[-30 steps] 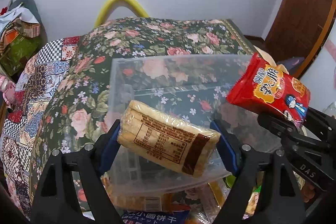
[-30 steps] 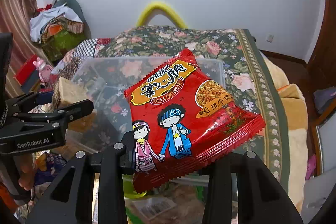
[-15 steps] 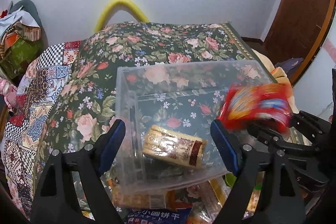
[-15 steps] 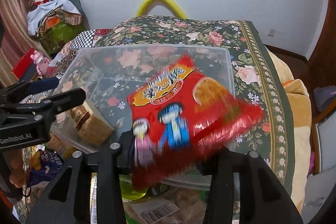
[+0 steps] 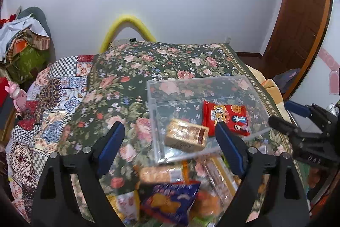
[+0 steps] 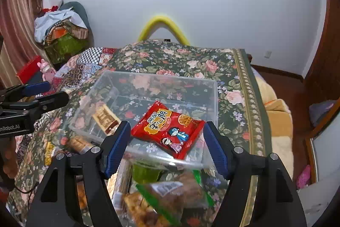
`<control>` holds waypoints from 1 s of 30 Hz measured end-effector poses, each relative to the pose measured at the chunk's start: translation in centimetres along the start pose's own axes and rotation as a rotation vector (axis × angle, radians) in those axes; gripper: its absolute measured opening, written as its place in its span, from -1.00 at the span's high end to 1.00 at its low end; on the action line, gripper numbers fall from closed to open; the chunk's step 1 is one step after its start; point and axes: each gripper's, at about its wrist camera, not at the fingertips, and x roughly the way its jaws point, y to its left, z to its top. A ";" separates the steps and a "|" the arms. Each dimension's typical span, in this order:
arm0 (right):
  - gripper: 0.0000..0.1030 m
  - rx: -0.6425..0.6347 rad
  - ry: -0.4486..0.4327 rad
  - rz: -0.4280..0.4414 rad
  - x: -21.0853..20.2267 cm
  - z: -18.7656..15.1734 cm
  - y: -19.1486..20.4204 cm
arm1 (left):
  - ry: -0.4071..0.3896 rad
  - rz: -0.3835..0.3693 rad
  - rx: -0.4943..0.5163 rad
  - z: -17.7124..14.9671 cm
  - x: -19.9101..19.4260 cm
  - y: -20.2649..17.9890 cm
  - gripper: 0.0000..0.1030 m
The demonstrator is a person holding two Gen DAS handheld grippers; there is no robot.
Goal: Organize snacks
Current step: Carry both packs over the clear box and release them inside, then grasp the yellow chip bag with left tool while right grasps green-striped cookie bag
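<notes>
floral cloth under a clear plastic box (image 5: 250, 80); both grippers (image 5: 167, 146) (image 6: 166, 146) spread, empty — best dip below fingertips for blurred loose packets (image 6: 170, 195).

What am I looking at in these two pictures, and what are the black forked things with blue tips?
Those are hand-held claws; a person holds one in each hand, with no robot arm. Each carries a wide-angle camera looking out along its two fingers, so each picture is one claw's own view.

In the left view, the left claw stands open and empty. In the right view, the right claw is open and empty too.

Ahead of both, on a floral bedspread, sits a clear plastic box. Inside lie a tan biscuit pack and a red snack bag. Nearer the cameras lies a blurry pile of loose snacks, including a blue packet and a green jelly cup.
</notes>
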 end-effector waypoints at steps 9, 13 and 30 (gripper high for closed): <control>-0.36 0.013 -0.009 -0.019 -2.7 -2.2 -0.3 | 0.007 0.032 0.005 -3.6 -3.9 3.0 -0.77; -0.36 0.019 0.017 -0.032 -2.9 -3.8 -0.8 | 0.052 0.056 -0.016 -6.1 -3.8 4.9 -0.77; -0.48 0.077 0.186 -0.048 1.1 -9.5 -2.3 | 0.244 0.066 -0.131 -14.9 1.5 8.6 -0.77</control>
